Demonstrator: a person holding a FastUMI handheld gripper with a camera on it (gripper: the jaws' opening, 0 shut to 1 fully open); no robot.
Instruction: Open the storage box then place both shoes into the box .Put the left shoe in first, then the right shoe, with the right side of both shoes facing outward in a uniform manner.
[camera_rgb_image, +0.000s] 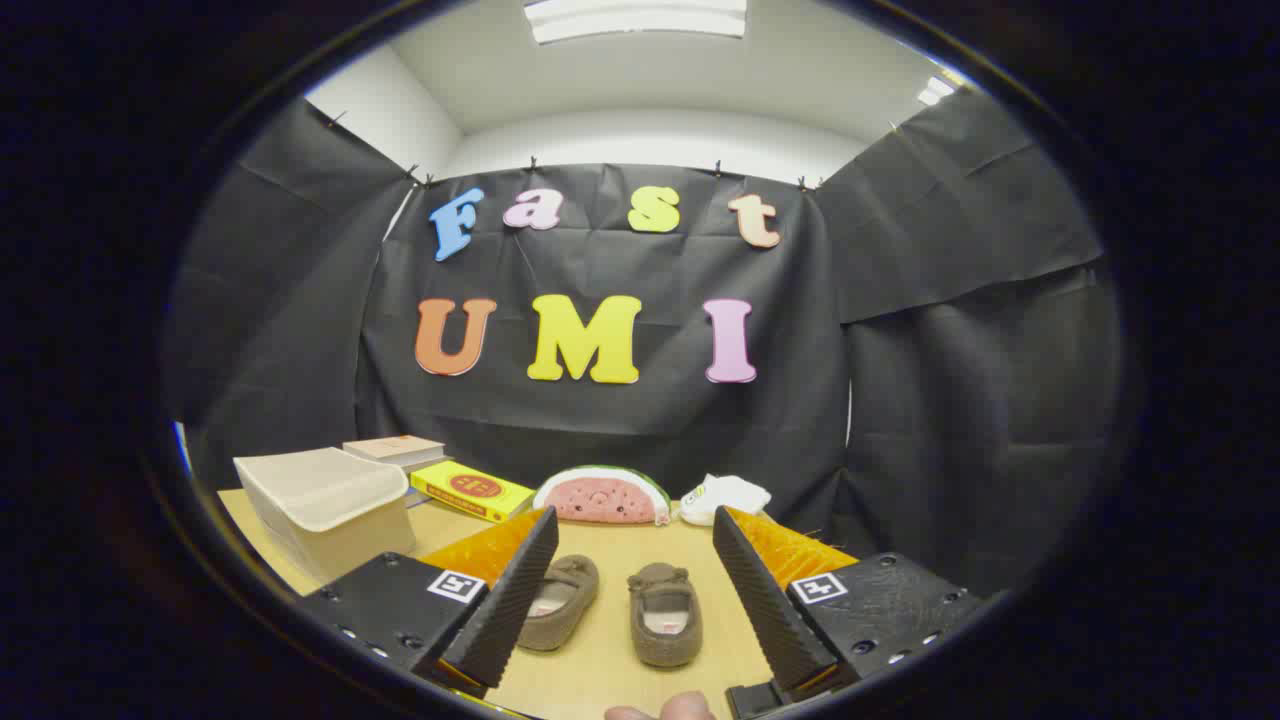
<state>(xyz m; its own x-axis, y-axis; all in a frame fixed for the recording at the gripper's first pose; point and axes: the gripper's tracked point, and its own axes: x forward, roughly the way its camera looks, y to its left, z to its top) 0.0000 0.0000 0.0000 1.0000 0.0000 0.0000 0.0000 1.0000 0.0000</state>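
wooden table (600, 670), two shoes (610, 605), storage box (325, 505), books (395, 450), watermelon toy (603, 495)

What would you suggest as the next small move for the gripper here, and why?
Probably swing the gripper toward the storage box and reach for its lid. The box appears closed, standing beside the near finger, while both shoes lie on the table between the spread fingers, which hold nothing. The task opens the box first.

Two small brown slippers on the counter, side by side, toes pointing away: left shoe (558, 600), right shoe (665, 613). Cream storage box (325, 505) farther left, lid closed, slightly tilted.
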